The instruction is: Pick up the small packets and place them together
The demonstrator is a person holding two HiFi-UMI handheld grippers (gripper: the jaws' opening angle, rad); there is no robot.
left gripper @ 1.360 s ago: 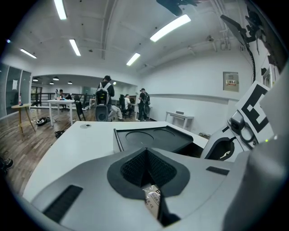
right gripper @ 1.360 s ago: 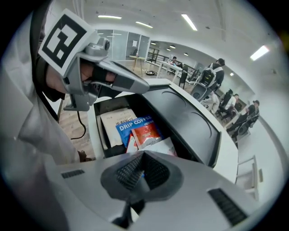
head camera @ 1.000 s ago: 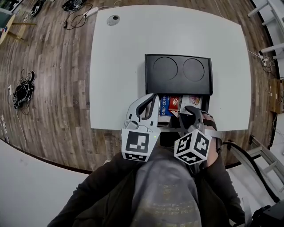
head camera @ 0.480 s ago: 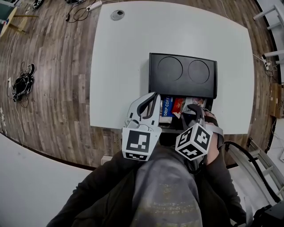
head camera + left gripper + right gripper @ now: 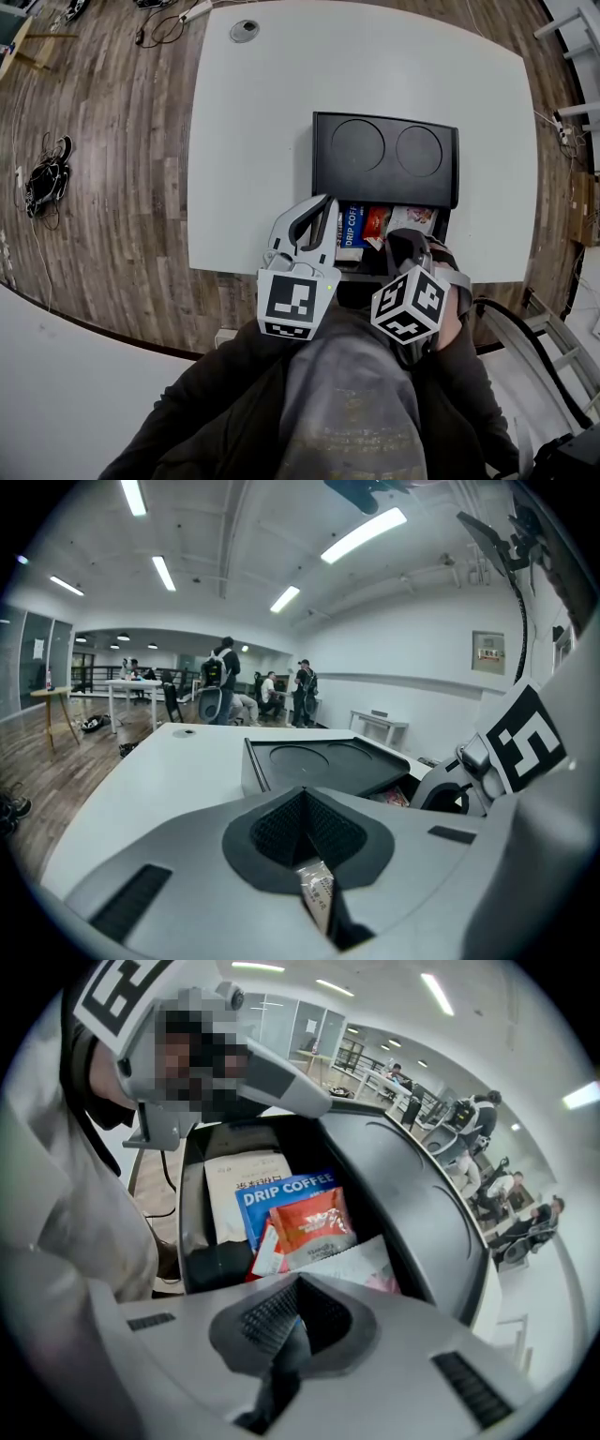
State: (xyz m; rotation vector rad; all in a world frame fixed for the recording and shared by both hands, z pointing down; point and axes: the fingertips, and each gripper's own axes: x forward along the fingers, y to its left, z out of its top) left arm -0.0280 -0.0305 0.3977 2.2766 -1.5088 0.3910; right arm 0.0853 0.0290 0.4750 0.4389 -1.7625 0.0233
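Looks like the gathering step, partly done. Clamps a small pale packet in the left hand-held gripper, raised near the front of the black box. Shows the right hand-held gripper with jaws together and nothing seen between them, hovering over the open compartment, with a blue drip coffee packet, a red packet, a beige pouch and a white-and-pink packet overlapping inside. Calls next, probably, for lowering the left packet onto that pile and letting go without dislodging the rest. Stands on a plain white bench with a round grommet at the far corner. Sits in an open office: wood floor, loose cables, strip lights, people at distant tables.
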